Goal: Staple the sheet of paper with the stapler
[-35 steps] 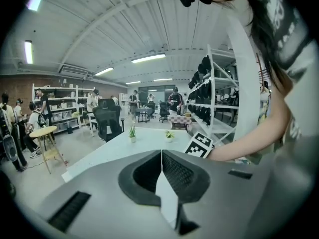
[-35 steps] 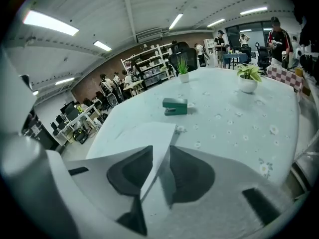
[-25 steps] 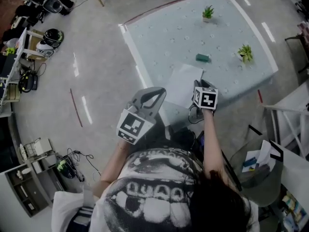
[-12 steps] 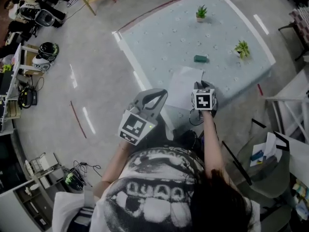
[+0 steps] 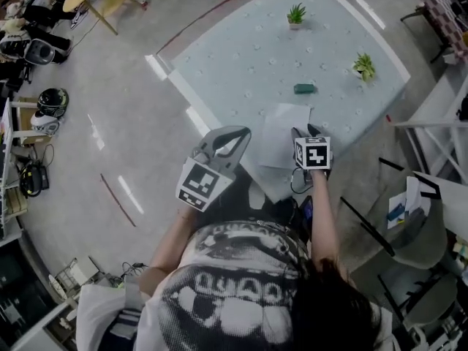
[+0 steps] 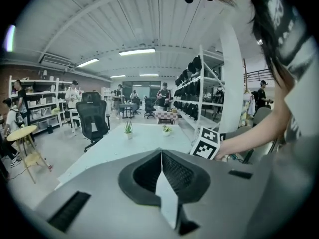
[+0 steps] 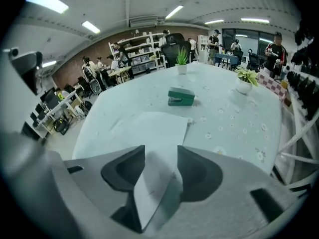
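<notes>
Paper [image 5: 281, 123] is laid on a pale flowered table [image 5: 248, 57], at the near edge, in front of the person. Everything else is placed here by reference to that sheet.

The left gripper [image 5: 245, 132] is held to the left of the sheet, clear of it. Its jaws are seen pressed together with nothing between them. The right gripper [image 5: 305, 131] is poised at the sheet's near right corner and tipped downward. Its jaws are opening, and the sheet's near edge is seen between them without being pinched.

The stapler [image 5: 305, 88], small and green, is found just beyond the sheet's far right corner, near it but apart from it. Its long axis is set roughly along the sheet's far edge, so crosswise to the right gripper's line of approach. It lies straight ahead of the right gripper, across the sheet, and that gripper is judged much the nearer of the two. A forward reach over the sheet is likely called for next.

Two small potted plants [image 5: 363, 66] are set well beyond the sheet.
</notes>
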The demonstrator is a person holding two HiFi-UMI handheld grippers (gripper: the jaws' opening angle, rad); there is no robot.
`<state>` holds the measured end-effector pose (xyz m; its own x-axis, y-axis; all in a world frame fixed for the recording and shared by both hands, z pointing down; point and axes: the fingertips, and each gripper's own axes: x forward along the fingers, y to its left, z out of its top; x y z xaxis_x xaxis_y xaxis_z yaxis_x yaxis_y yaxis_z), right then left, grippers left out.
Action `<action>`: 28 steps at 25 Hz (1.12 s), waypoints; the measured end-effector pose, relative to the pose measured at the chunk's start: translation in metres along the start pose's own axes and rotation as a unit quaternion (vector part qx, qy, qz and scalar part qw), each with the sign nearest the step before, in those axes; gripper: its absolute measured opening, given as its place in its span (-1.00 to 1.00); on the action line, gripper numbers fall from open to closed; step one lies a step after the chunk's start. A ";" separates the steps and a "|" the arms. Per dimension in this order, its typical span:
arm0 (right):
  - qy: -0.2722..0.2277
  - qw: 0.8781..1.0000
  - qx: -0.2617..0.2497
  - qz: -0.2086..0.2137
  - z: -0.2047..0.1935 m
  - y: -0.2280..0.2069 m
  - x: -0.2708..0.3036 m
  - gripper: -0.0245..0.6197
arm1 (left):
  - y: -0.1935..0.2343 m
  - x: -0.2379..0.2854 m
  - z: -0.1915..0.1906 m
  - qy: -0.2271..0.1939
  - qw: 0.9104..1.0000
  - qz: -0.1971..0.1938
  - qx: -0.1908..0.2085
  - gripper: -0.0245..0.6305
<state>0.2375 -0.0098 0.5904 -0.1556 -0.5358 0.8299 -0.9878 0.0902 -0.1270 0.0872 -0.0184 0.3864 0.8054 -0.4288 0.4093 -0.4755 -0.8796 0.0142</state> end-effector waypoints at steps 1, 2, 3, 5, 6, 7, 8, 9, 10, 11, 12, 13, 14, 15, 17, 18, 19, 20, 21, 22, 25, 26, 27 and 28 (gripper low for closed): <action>0.007 1.000 -0.011 -0.015 -0.002 0.000 0.002 -0.31 | 0.005 0.001 -0.002 0.000 1.000 -0.007 0.001 -0.91; 0.011 0.999 -0.017 -0.028 -0.002 0.000 0.004 -0.34 | 0.011 0.003 -0.003 0.000 1.000 -0.014 0.001 -0.91; 0.013 0.999 -0.016 -0.038 -0.002 0.000 0.005 -0.36 | 0.016 0.003 -0.004 -0.002 1.000 -0.021 0.002 -0.91; 0.012 0.999 -0.003 -0.048 0.001 0.002 0.007 -0.39 | 0.027 0.005 -0.006 -0.005 0.999 -0.034 0.002 -0.91; 0.011 0.999 0.004 -0.050 0.003 0.003 0.008 -0.40 | 0.032 0.006 -0.007 -0.005 0.999 -0.041 0.002 -0.91; 0.011 0.999 0.008 -0.052 0.004 0.005 0.009 -0.45 | 0.037 0.007 -0.009 -0.005 0.999 -0.048 0.003 -0.91; 0.010 0.998 0.012 -0.054 0.005 0.007 0.010 -0.56 | 0.041 0.008 -0.010 -0.006 0.998 -0.055 0.004 -0.91; 0.009 0.998 0.017 -0.057 0.005 0.008 0.011 -0.65 | 0.045 0.009 -0.011 -0.006 0.998 -0.062 0.005 -0.91; 0.007 0.998 0.023 -0.061 0.006 0.010 0.012 -0.68 | 0.048 0.009 -0.012 -0.006 0.998 -0.068 0.007 -0.91; 0.006 0.997 0.032 -0.066 0.006 0.011 0.012 -0.70 | 0.052 0.010 -0.013 -0.006 0.997 -0.073 0.008 -0.91; 0.004 0.997 0.044 -0.069 0.007 0.011 0.012 -0.73 | 0.056 0.010 -0.014 -0.007 0.997 -0.077 0.010 -0.91; 0.001 0.996 0.056 -0.071 0.007 0.012 0.012 -0.79 | 0.060 0.010 -0.015 -0.007 0.997 -0.080 0.011 -0.91; 0.000 0.995 0.067 -0.072 0.008 0.013 0.012 -0.82 | 0.065 0.010 -0.016 -0.008 0.996 -0.084 0.012 -0.91; -0.001 0.995 0.074 -0.073 0.009 0.015 0.012 -0.83 | 0.069 0.010 -0.016 -0.008 0.996 -0.086 0.014 -0.91; 0.002 0.994 0.083 -0.075 0.014 0.019 0.013 -0.83 | 0.079 0.011 -0.018 -0.008 0.996 -0.090 0.017 -0.91; 0.004 0.993 0.090 -0.076 0.017 0.021 0.015 -0.83 | 0.083 0.011 -0.019 -0.008 0.996 -0.091 0.018 -0.91; 0.007 0.992 0.099 -0.076 0.019 0.021 0.017 -0.84 | 0.087 0.012 -0.019 -0.009 0.996 -0.091 0.018 -0.91; 0.009 0.991 0.108 -0.075 0.022 0.021 0.019 -0.84 | 0.090 0.013 -0.019 -0.011 0.996 -0.092 0.017 -0.91; 0.010 0.991 0.113 -0.072 0.025 0.021 0.021 -0.84 | 0.093 0.014 -0.019 -0.013 0.995 -0.093 0.016 -0.91; 0.011 0.991 0.113 -0.069 0.029 0.021 0.024 -0.84 | 0.095 0.016 -0.019 -0.015 0.995 -0.094 0.014 -0.91; 0.026 0.993 0.095 -0.069 0.041 0.019 0.032 -0.84 | 0.100 0.021 -0.021 -0.020 0.995 -0.099 0.009 -0.91; 0.033 0.993 0.095 -0.068 0.044 0.019 0.034 -0.84 | 0.101 0.023 -0.021 -0.021 0.995 -0.101 0.008 -0.91; 0.038 0.992 0.102 -0.064 0.046 0.019 0.037 -0.84 | 0.102 0.024 -0.022 -0.022 0.994 -0.103 0.007 -0.91; 0.042 0.991 0.114 -0.058 0.048 0.020 0.039 -0.83 | 0.103 0.025 -0.022 -0.024 0.994 -0.105 0.005 -0.91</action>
<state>0.2113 -0.0696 0.5942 -0.0493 -0.4596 0.8868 -0.9765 -0.1645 -0.1395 0.0510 -0.1149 0.4182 0.9023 -0.2451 0.3546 -0.2924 -0.9524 0.0857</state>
